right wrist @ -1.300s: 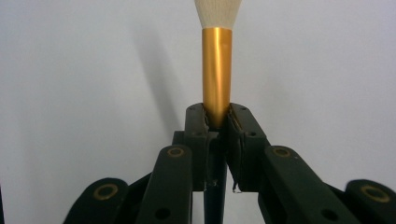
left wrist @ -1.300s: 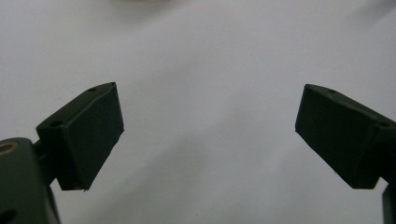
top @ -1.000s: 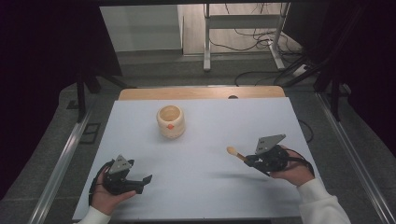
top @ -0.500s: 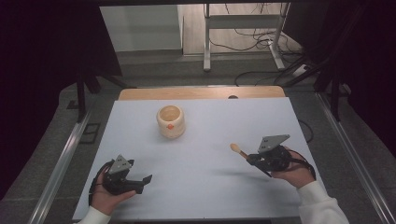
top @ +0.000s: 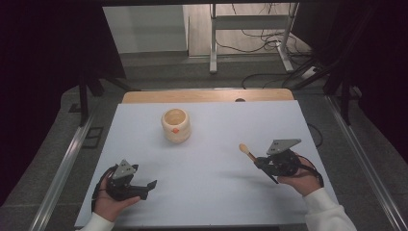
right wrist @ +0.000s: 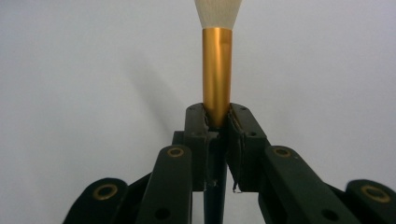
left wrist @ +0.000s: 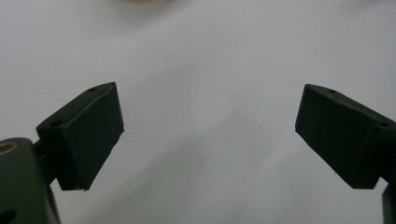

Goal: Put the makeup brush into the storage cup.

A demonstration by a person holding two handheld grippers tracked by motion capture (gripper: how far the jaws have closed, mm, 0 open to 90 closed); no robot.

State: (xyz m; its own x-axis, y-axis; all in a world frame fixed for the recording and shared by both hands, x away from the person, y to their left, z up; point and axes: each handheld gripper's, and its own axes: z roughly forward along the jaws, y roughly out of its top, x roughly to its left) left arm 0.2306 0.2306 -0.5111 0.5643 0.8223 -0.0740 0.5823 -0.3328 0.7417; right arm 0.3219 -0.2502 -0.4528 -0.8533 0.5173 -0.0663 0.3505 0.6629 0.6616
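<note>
Surface: white table point(top: 207, 192), cream pot point(top: 176, 125) toward far side.
Brush point(right wrist: 217, 70): clamped in right gripper point(top: 259, 161), bristles pointing toward pot, above table.
Left gripper point(top: 149, 185): jaws wide, empty, near edge.

Fixed high above the near edge, looking forward and down over the whole desk point(top: 211, 192). Riding close behind each pair of jaws, facing along them; shared: probably the same pale desk surface.
</note>
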